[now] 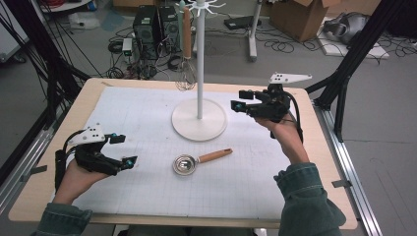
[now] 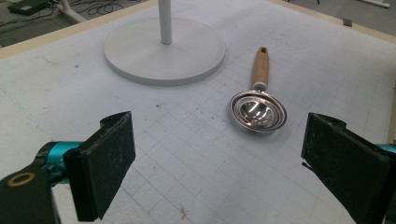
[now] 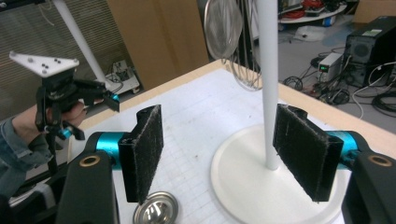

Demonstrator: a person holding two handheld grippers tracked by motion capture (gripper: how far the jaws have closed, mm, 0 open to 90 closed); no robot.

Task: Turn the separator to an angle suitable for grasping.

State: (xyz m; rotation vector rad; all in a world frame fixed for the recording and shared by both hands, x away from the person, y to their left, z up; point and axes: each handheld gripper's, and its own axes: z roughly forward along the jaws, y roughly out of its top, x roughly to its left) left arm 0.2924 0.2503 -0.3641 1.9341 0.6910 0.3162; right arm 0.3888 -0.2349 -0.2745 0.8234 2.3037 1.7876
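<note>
High view showed both grippers' fingers apart and empty; the right gripper [image 1: 239, 100] risked knocking the stand [image 1: 199, 73] while approaching the strainer [image 1: 186, 164].

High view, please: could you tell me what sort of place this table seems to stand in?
Probably a lab or workshop rather than a kitchen: computer towers and tangled cables sit on the grey floor, cardboard boxes stand behind, and black frame struts flank the table.

Even, soft overhead light falls on the table [image 1: 59, 196]; shadows are faint. The strainer's [image 2: 258, 111] bowl glints. All views look slightly soft, the jaw pads nearest blurred.
</note>
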